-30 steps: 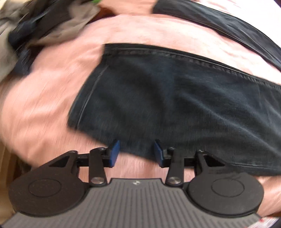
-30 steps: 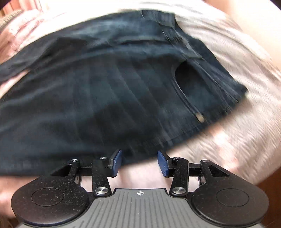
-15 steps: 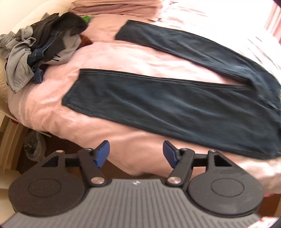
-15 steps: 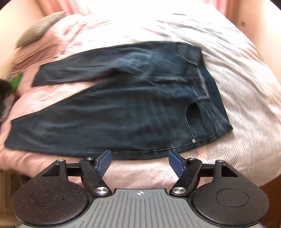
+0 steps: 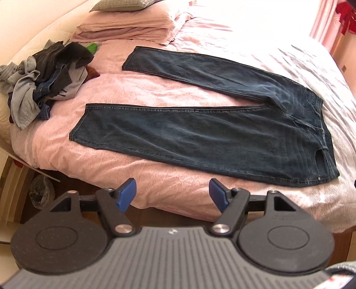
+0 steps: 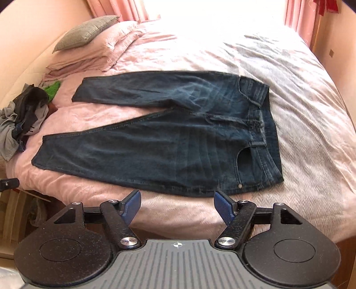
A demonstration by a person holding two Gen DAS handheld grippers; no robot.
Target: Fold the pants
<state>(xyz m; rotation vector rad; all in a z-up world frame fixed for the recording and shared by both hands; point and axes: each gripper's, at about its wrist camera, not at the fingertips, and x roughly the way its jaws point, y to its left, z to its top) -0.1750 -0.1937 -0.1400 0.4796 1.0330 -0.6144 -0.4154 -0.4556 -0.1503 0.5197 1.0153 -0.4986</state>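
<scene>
Lighting: strong daylight from beyond the jaws, at the far side of the bed (image 5: 244, 29); bedding there blown out to near white in both views. Curtains (image 6: 298, 15) glow pink. Pants (image 6: 178, 137) evenly lit, stitching legible, slight softness. Shadows: dark under the bed edge nearest the jaws. Distortion: heavy fisheye bowing at frame edges, corners vignetted. Motion blur: minimal.
</scene>
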